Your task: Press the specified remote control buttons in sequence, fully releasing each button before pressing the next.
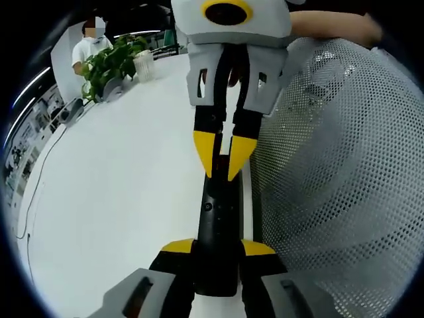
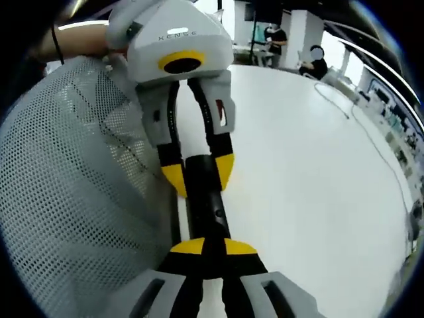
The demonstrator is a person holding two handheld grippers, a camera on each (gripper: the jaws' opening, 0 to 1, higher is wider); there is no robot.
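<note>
The slim black plastic remote control (image 1: 216,228) is held above the white table (image 1: 119,192), pinched at one end by the left gripper (image 1: 217,250) to steady it; the right gripper (image 1: 224,156), tips drawn together, presses its upper face.

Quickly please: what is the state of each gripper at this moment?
Left gripper: shut on the black remote control, holding one end.
Right gripper: tips nearly together, resting on the remote's top; whether it presses a button cannot be told.
</note>
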